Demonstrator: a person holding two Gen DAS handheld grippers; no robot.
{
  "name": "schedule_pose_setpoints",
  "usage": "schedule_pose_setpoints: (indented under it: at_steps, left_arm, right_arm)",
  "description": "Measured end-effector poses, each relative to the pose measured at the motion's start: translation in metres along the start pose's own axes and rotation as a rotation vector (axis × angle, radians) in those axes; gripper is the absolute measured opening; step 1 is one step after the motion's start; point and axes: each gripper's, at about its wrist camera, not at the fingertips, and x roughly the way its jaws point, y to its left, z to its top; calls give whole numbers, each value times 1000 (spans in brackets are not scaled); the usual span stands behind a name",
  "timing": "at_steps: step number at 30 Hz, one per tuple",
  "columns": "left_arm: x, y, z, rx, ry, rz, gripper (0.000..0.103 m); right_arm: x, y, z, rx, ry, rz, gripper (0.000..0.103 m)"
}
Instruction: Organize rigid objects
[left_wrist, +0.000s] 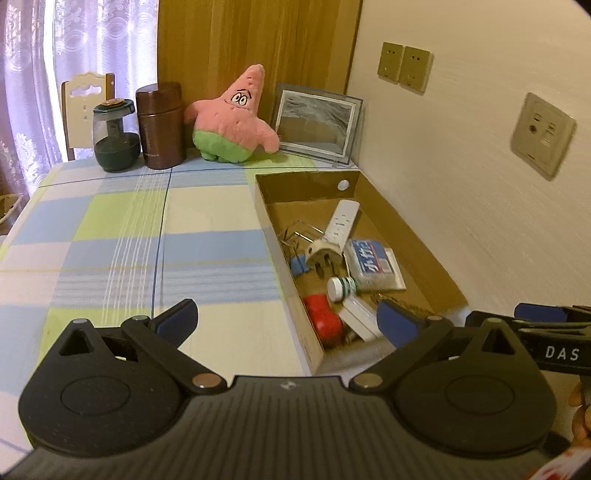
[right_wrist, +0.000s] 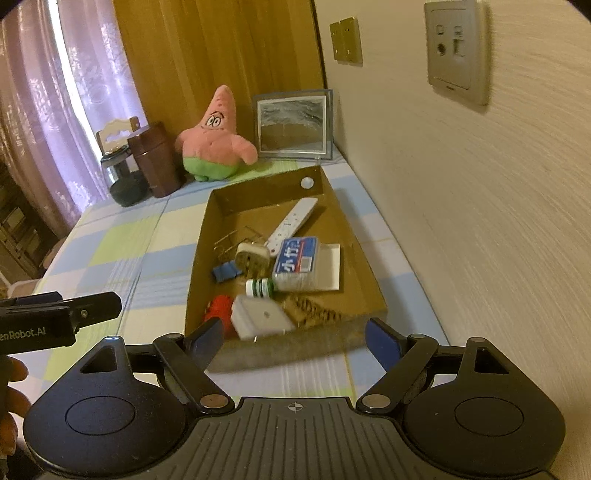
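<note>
Both grippers over the checked tablecloth (left_wrist: 110, 236), near the cardboard box (right_wrist: 364, 266) that lies against the wall at the right of the frame. Left gripper (left_wrist: 288, 321): jaws spread wide, nothing between them, blue pads (left_wrist: 177, 315) bare. Right gripper (right_wrist: 293, 341): jaws parted, also empty, framing the near edge of the box at lower centre. The rigid items already sit inside the box, mid-frame: white remote (right_wrist: 293, 223) lying lengthwise toward the far wall, white plug adapter (right_wrist: 253, 258), blue binder clip (right_wrist: 226, 272), clear case with blue label (right_wrist: 297, 264), small white-and-green bottle (right_wrist: 260, 288), red object (right_wrist: 219, 310), white charger block (right_wrist: 258, 317) at the near end, blurred. Wire clips in the far-left part of the box, too fine to count. Outside the box, upper left of the frame: dark glass jar (left_wrist: 116, 136), brown canister (left_wrist: 160, 125), pink starfish plush (left_wrist: 229, 118), framed picture (left_wrist: 317, 125). Judgement: gathering looks nearly finished; no loose small item shows on the cloth. To do this step well, keep both jaws released while drawing clear so no pad catches the low box wall and drags it, lift before moving sideways, and scan the cloth for stragglers. If the canister or jar counts as rigid stock, approach upright, grip low and square.
</note>
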Motion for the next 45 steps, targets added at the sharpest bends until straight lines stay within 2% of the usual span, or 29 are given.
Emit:
schedule_pose_setpoints:
  at_steps: [7, 17, 21, 28, 45]
  left_arm:
    - [-33, -10, -28, 6, 2, -9, 101]
    - [-64, -1, -65, -36, 41, -21, 101]
    - [-72, 5, -79, -9, 38, 6, 101]
    - [-80, 13, -98, 3, 55, 32, 100]
    - [-79, 25, -102, -42, 71, 46, 100]
  right_arm:
    - [-29, 4, -20, 2, -13, -4, 81]
    - [-49, 18, -51, -44, 15, 3, 81]
    - [-51, 22, -60, -33, 39, 34, 81]
    - [-52, 31, -74, -61, 63, 38, 81]
    - [-44, 44, -83, -82, 83, 47, 81]
